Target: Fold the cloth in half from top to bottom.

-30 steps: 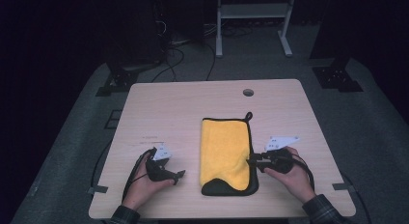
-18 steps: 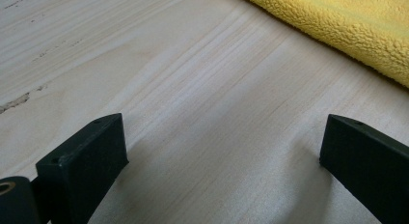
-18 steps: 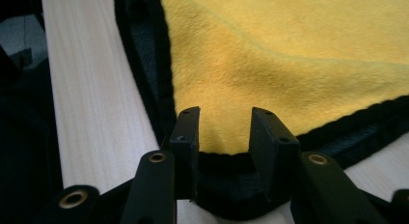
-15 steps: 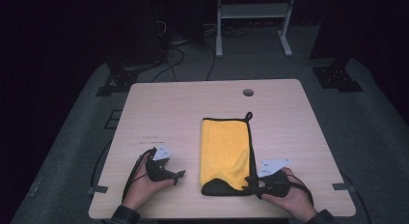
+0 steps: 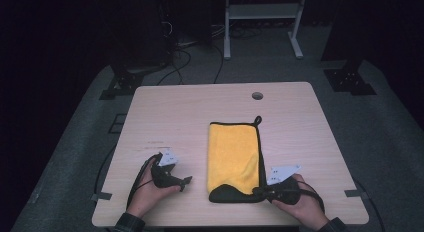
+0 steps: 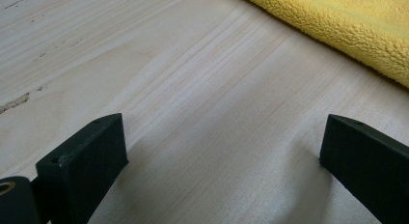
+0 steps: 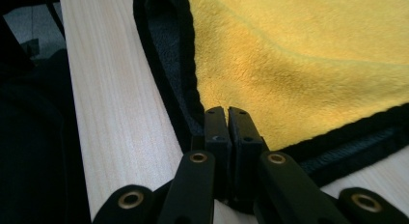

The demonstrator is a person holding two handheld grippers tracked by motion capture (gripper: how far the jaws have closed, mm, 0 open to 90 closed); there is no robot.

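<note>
Lying folded lengthwise on the surface (image 5: 165, 117), the yellow cloth (image 5: 234, 154) looks half done; a further fold is judged outstanding. Its near right corner is pinched by the closed right claw (image 7: 226, 119), hand low at the edge. Left claw (image 6: 222, 151) rests wide apart, nothing held.

The folded yellow microfibre cloth with black edging (image 5: 235, 154) is lying flat on the table, long side running away from the person, little black hanging loop at its far end. Its near right corner sits right at the right gripper's (image 7: 226, 113) fingertips, which are pressed together on the black hem. The cloth's left edge lies well beyond the spread tips of the left gripper (image 6: 222, 147).
</note>
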